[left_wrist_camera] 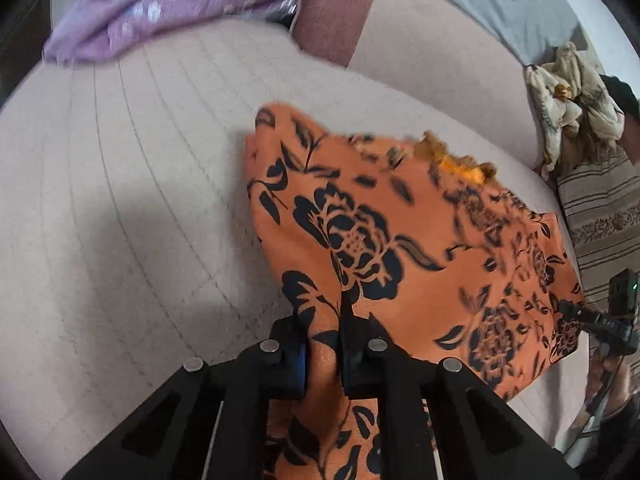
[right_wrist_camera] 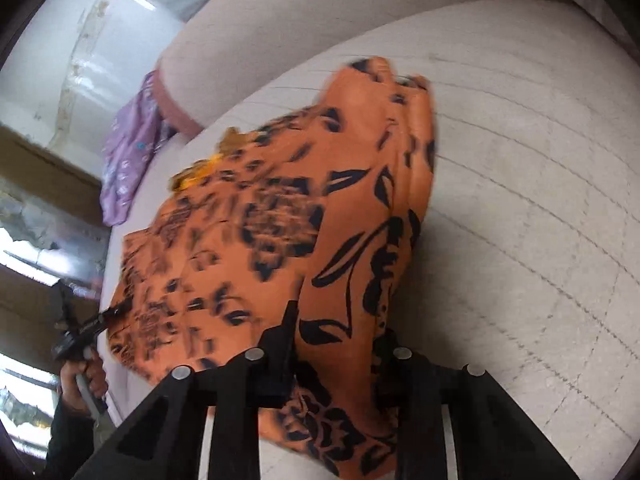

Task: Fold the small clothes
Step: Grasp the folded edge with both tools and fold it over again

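Observation:
An orange garment with black flowers point(left_wrist_camera: 400, 220) lies spread on a pale quilted cushion point(left_wrist_camera: 120, 160). My left gripper point(left_wrist_camera: 324, 320) is shut on a bunched fold of its near edge, and the cloth runs down between the fingers. In the right wrist view the same garment point(right_wrist_camera: 260, 220) rises in a ridge toward the camera, where my right gripper point(right_wrist_camera: 336, 332) is shut on a thick fold of it. Each gripper also shows in the other's view, pinching the cloth's edge: the right gripper point(left_wrist_camera: 570, 310) and the left gripper point(right_wrist_camera: 114, 314), the latter with a hand point(right_wrist_camera: 86, 376) on its handle.
A purple flowered garment point(left_wrist_camera: 160, 12) lies at the cushion's far left beside a dusty-pink bolster point(left_wrist_camera: 336, 12). A crumpled cream cloth point(left_wrist_camera: 572, 92) and a striped fabric point(left_wrist_camera: 600, 208) sit off the right edge. Grey fabric point(left_wrist_camera: 500, 0) lies at the back.

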{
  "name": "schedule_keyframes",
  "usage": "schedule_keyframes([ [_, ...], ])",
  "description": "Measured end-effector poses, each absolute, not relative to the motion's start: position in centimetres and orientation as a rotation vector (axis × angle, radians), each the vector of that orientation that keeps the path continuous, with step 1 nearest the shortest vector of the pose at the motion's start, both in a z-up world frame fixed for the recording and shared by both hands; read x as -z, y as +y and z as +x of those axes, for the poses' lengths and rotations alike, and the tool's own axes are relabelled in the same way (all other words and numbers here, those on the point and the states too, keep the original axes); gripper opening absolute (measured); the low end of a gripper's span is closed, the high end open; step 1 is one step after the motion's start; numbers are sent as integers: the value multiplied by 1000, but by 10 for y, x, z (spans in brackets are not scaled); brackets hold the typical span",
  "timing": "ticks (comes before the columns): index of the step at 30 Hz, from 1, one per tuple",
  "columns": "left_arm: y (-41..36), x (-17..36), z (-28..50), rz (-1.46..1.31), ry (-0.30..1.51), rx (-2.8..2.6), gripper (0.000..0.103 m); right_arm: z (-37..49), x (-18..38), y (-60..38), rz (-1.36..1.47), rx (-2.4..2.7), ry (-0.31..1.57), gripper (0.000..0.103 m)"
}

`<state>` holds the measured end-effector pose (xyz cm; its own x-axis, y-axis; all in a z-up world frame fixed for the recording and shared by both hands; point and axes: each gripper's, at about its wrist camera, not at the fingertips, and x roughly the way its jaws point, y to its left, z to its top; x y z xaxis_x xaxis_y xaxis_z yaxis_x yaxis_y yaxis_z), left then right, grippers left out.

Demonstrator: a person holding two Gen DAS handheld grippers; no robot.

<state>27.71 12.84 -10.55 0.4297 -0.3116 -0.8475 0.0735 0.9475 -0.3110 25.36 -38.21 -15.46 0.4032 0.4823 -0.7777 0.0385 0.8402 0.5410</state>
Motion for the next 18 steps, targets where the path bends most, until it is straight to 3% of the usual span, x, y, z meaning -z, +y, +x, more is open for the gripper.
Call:
schedule_keyframes([
  [8, 124, -17, 207, -209, 909, 351, 12, 214, 45, -381, 549, -423, 970, 26],
  [12, 129, -9, 141, -198, 904, 357, 14, 146, 31, -397, 538, -440, 963, 26],
  [13, 131, 8, 128, -223, 925, 354, 18, 132, 40, -400, 535, -442, 990, 30],
  [15, 140, 66, 107, -291, 1035, 332, 33, 92, 90, -403, 493, -405, 1104, 48],
  [16, 145, 94, 100, -280, 1106, 282, 43, 83, 113, -405, 486, -380, 1160, 74],
  [17, 152, 128, 95, -242, 1192, 166, 40, 68, 144, -409, 450, -300, 1245, 75],
  [18, 157, 134, 90, -265, 1162, 179, 43, 51, 169, -415, 413, -208, 1294, 75],
])
